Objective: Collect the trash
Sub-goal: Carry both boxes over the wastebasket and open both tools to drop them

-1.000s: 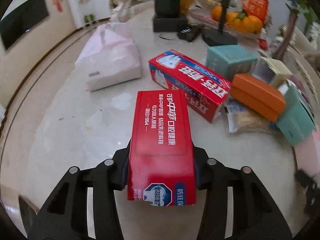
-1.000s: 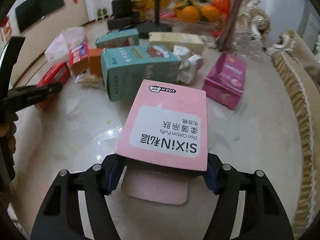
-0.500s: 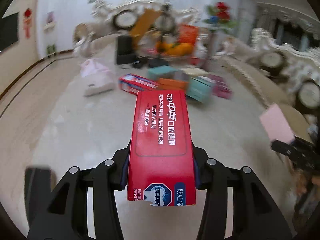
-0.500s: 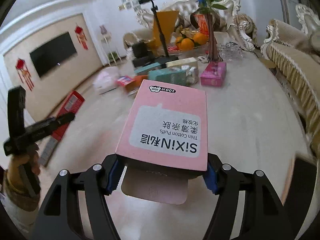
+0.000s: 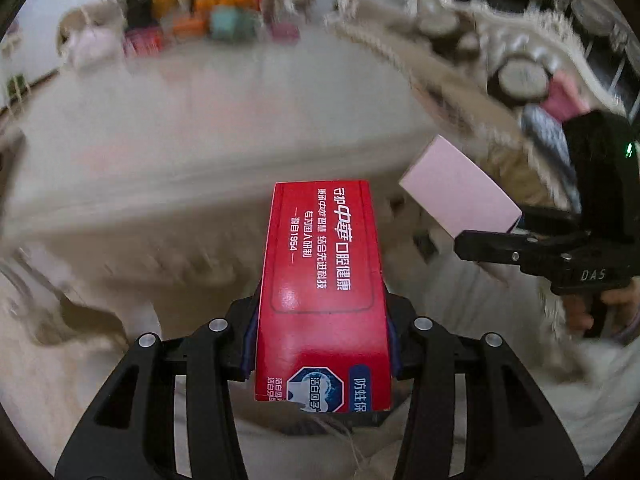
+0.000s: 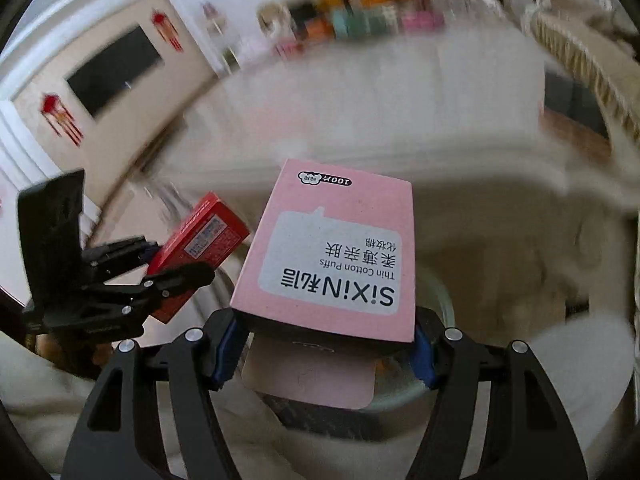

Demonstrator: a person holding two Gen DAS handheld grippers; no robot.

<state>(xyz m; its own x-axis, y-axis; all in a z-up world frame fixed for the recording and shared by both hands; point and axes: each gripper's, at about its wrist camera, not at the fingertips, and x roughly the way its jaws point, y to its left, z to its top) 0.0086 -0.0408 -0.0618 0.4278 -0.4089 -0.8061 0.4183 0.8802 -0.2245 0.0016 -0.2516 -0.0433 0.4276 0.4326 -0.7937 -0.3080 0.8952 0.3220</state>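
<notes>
A red toothpaste box (image 5: pixel 322 292) juts forward from my left gripper (image 5: pixel 320 356), which is shut on its sides. A pink cotton puff box (image 6: pixel 332 248) sits clamped in my right gripper (image 6: pixel 324 354), its loose flap hanging below. In the left wrist view the pink box (image 5: pixel 460 200) and the right gripper (image 5: pixel 520 250) appear at the right, held by a hand. The right wrist view shows the red box (image 6: pixel 200 248) and the left gripper (image 6: pixel 160 276) at the left. Under the pink box a round bin rim (image 6: pixel 440 304) is partly visible.
The marble table (image 5: pixel 240 120) lies behind, its front edge just past the boxes, with blurred boxes and oranges (image 5: pixel 224 20) at its far end. A fringed sofa (image 6: pixel 580 48) runs along the right. Pale cloth (image 6: pixel 560 360) lies below both grippers. A dark TV (image 6: pixel 116 68) hangs on the left wall.
Both grippers, each still holding its box, have pulled back from the table top to beyond its front edge and tilted downward. The table's clutter has receded far away.
</notes>
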